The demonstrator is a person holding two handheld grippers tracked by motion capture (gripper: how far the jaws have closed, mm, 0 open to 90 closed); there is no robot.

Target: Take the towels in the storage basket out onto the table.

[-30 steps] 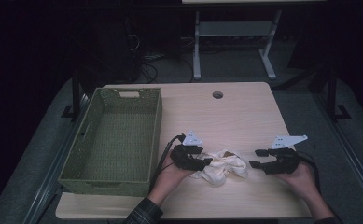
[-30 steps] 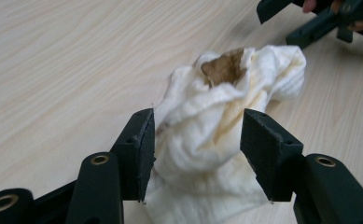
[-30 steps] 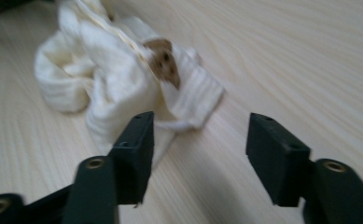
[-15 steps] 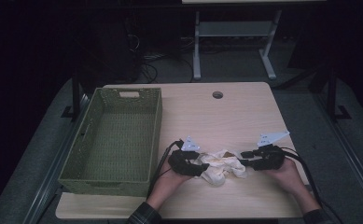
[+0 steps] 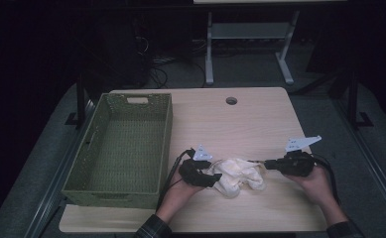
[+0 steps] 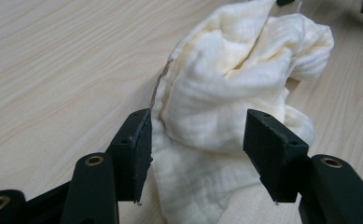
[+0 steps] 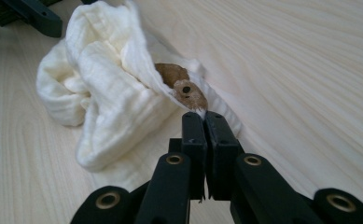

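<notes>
A crumpled cream cloth [image 5: 237, 176] lies on the wooden table [image 5: 240, 124] near its front edge. My left gripper [image 5: 213, 179] is at the cloth's left side. In the left gripper view its jaws stand open [image 6: 198, 140] with a fold of the cloth [image 6: 226, 93] loosely between them. My right gripper [image 5: 256, 162] comes in from the right. Its jaws have just been closing and are now shut [image 7: 202, 116] on the cloth's near edge [image 7: 109, 79], beside a brown patch [image 7: 181, 86] with a dark dot.
An empty green woven basket [image 5: 165, 139] stands on the table's left half, close to my left hand. A round cable hole [image 5: 231, 100] sits near the far edge. Bare tabletop stretches behind and to the right of the cloth.
My right gripper has moved left from clear of the cloth to its right edge and has closed on it. The left gripper has stayed at the cloth's left side.
</notes>
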